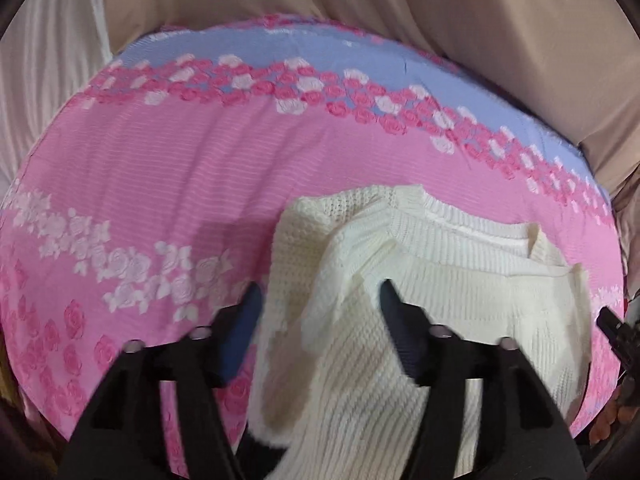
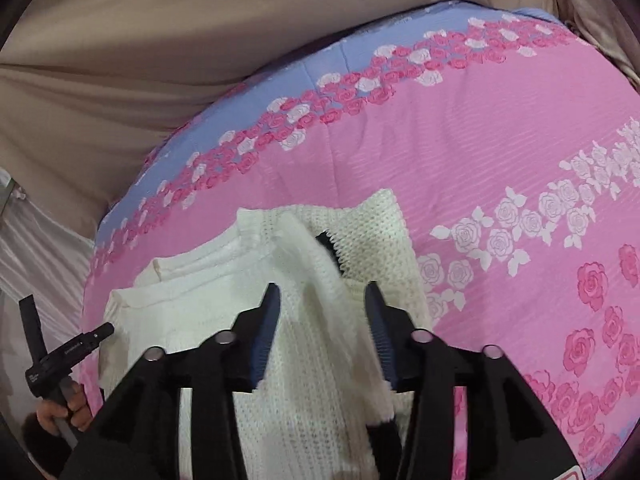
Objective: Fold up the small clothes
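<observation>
A cream knitted sweater [image 1: 460, 280] lies partly folded on a pink bedspread with a rose print [image 1: 180, 184]. In the left wrist view my left gripper [image 1: 320, 290] stands open just above it. One finger is over the pink cloth beside the sweater's left edge and the other is over the knit. A folded-over flap lies between them, untouched. In the right wrist view the sweater [image 2: 192, 304] fills the lower middle. My right gripper [image 2: 323, 289] is open too, its fingers either side of a raised fold of knit. A dark gap [image 2: 332, 248] shows under that fold.
Beige draped fabric [image 1: 440, 20] rises behind the bedspread's [image 2: 480, 152] blue far border. A hand [image 2: 68, 408] holding a black tool handle [image 2: 60, 352] shows at the lower left of the right wrist view. A black tool tip [image 1: 616, 328] pokes in at the left view's right edge.
</observation>
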{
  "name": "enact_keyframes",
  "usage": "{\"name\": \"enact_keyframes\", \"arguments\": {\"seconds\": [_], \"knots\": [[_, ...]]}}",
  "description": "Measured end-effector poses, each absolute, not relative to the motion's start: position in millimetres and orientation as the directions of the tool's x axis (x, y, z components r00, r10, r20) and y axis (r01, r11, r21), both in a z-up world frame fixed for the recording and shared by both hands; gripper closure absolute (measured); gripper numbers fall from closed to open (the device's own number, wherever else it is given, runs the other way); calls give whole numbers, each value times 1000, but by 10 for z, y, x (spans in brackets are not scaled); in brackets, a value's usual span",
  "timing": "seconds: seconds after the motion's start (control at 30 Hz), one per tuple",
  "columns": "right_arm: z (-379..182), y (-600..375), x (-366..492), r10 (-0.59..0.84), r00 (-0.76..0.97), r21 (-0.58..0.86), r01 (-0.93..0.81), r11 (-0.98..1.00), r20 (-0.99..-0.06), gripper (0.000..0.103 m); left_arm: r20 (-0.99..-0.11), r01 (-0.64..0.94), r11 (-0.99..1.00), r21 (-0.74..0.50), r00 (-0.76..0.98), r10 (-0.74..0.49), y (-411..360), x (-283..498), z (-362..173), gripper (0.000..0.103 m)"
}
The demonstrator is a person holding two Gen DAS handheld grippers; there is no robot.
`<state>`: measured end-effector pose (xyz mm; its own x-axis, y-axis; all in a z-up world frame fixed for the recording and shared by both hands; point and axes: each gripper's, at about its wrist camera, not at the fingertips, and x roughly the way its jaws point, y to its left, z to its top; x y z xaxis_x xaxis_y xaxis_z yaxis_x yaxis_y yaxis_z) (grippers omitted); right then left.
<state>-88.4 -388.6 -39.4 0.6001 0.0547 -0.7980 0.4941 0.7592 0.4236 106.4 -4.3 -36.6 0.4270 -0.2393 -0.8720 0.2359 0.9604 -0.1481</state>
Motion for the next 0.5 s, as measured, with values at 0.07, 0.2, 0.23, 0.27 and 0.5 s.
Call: {"name": "enact_keyframes", "arguments": {"seconds": [0.07,0.2,0.23,0.27,0.5], "knots": [[-425,-3767,-960,52,579,393,483,782,-814,49,-884,239,959,-153,400,-241,-60,1002,-428,35],[-668,-3646,-806,24,528,338,509,792,-849,49,-908,242,957,-159,345,-238,-203,1070,-678,83],[-681,-3643,-767,4,531,323,510,797,-847,54,-910,228,960,-163,341,-236,-198,1118,-674,94],[-647,-3650,-731,-15,546,318,509,800,-837,79,-904,207,961,-184,349,-249,-143,1154,-625,95],[-533,-4117,-652,1,567,370,536,759,-823,95,-921,194,969,-151,328,-209,5,1470,-799,94]]}}
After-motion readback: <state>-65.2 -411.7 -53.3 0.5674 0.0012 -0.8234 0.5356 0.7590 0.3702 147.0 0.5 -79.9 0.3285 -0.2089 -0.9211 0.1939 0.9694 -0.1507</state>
